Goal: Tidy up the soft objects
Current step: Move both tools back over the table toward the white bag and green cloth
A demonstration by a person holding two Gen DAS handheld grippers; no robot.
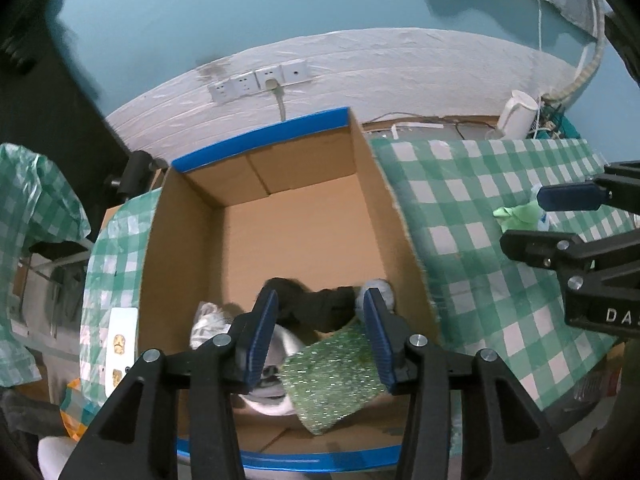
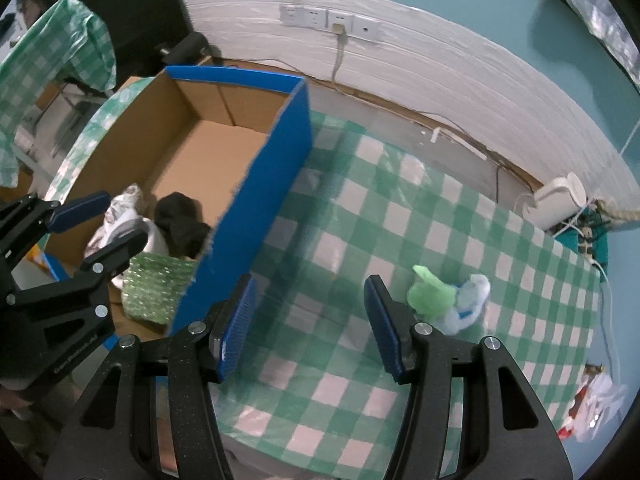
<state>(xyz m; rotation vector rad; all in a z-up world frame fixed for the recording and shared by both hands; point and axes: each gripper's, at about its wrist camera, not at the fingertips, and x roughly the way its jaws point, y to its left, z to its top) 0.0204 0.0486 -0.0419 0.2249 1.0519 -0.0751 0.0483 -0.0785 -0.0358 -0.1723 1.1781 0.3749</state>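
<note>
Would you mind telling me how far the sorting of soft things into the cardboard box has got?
Done: a green sponge cloth, a black item and pale fabric lie in the box. In hand: nothing; the left gripper and right gripper are open. Left: the green and blue soft bundle on the checked tablecloth.

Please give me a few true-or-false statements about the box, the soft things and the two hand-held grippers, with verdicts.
1. The green sponge cloth lies inside the box. True.
2. The left hand-held gripper is shut on the black cloth. False: its jaws stand apart above the box, and nothing is pinched between them.
3. A green and blue soft toy lies on the checked tablecloth, outside the box. True.
4. The right hand-held gripper holds the toy. False: it is open over the cloth, and the toy lies beside it.
5. The box is full to the brim. False: most of its floor is bare.
</note>
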